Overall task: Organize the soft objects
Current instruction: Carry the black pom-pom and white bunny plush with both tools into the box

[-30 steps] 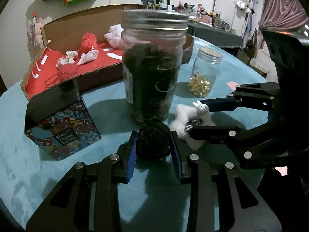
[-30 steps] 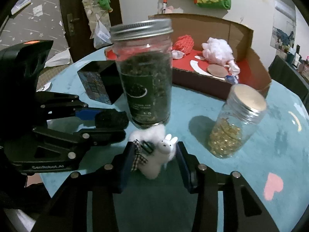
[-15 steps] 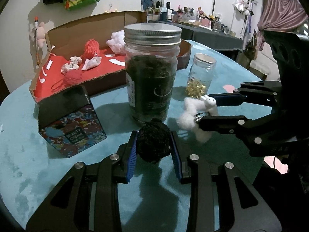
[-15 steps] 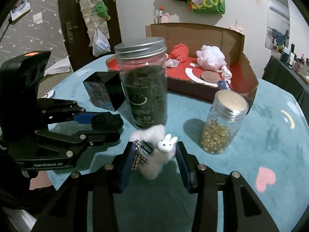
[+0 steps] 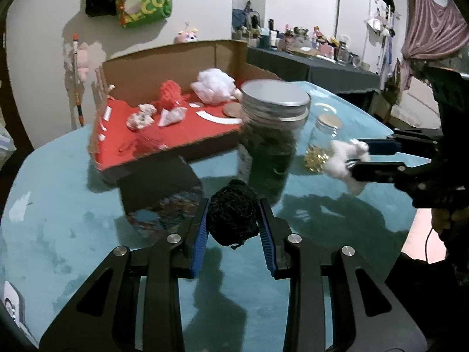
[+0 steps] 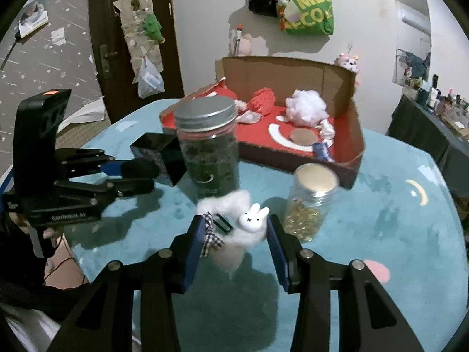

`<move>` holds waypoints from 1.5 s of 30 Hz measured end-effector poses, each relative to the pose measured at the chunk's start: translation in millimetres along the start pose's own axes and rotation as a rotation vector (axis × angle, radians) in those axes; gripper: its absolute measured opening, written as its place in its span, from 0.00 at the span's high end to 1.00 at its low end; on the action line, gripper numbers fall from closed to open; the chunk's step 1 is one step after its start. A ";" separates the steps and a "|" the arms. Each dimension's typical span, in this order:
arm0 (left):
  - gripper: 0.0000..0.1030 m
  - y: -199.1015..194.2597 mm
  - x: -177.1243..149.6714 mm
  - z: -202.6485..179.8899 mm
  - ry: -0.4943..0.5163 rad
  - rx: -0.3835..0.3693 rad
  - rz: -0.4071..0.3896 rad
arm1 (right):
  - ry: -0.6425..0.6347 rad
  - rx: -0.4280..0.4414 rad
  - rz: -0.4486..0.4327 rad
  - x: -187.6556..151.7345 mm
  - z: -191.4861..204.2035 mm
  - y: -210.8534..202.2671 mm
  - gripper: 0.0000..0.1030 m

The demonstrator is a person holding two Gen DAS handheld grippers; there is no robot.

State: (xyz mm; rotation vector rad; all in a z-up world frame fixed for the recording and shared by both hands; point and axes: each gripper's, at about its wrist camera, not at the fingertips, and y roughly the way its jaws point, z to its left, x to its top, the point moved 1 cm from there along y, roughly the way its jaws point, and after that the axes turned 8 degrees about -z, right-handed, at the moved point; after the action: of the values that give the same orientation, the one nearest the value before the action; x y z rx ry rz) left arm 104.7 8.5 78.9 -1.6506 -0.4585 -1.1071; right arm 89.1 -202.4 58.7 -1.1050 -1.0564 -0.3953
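Note:
My left gripper (image 5: 233, 223) is shut on a black fuzzy ball (image 5: 231, 215), held in the air above the teal table. My right gripper (image 6: 234, 231) is shut on a white fluffy rabbit clip (image 6: 234, 234) with a checked bow, also lifted off the table. From the left wrist view the right gripper (image 5: 356, 158) shows at the right with the white clip (image 5: 343, 165). From the right wrist view the left gripper (image 6: 146, 173) shows at the left with the black ball (image 6: 142, 168). An open cardboard box (image 6: 348, 143) with a red floor stands behind the jars.
A tall jar (image 6: 208, 149) of dark contents and a small jar (image 6: 310, 199) of yellow beads stand between me and the box. A dark patterned tin (image 5: 164, 193) sits left of them. In the box lie a white fluffy wad (image 6: 306, 107), a red knit piece (image 6: 263, 99) and scraps.
Both grippers have risen and pulled back from the jars, each keeping its soft object. The jars and box now sit lower and farther off in both views.

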 end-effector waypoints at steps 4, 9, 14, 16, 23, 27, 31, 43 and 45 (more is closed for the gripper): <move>0.70 -4.3 6.3 9.9 -0.001 0.022 -0.012 | -0.001 -0.021 -0.017 7.0 -6.1 -8.8 0.55; 0.71 -6.1 13.0 19.0 -0.004 0.035 -0.024 | -0.009 -0.047 -0.035 16.7 -14.9 -16.7 0.55; 0.70 0.2 22.2 27.4 -0.003 0.040 -0.020 | -0.006 -0.061 -0.053 26.8 -24.9 -22.1 0.55; 0.70 3.5 26.2 30.5 -0.006 0.036 -0.019 | -0.006 -0.063 -0.058 31.8 -30.4 -22.1 0.55; 0.71 25.4 41.5 41.9 0.010 0.000 0.014 | -0.010 -0.059 -0.061 48.1 -43.8 -14.4 0.55; 0.71 38.6 49.1 45.3 0.021 -0.021 0.038 | -0.006 -0.046 -0.052 58.5 -54.0 -4.5 0.55; 0.71 50.4 55.9 47.3 0.033 -0.047 0.058 | -0.007 -0.025 -0.030 66.9 -63.1 9.3 0.55; 0.70 99.3 87.0 61.4 0.072 -0.128 0.161 | -0.009 0.080 0.048 98.0 -82.4 65.3 0.55; 0.71 108.7 91.9 62.6 0.085 -0.132 0.179 | -0.008 0.099 0.076 103.4 -86.0 79.5 0.55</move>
State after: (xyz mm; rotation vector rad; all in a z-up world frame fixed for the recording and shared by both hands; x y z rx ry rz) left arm 259.3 3.4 95.2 -1.7153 -0.1815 -1.0880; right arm 239.1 -218.9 99.1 -1.0561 -1.0265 -0.2755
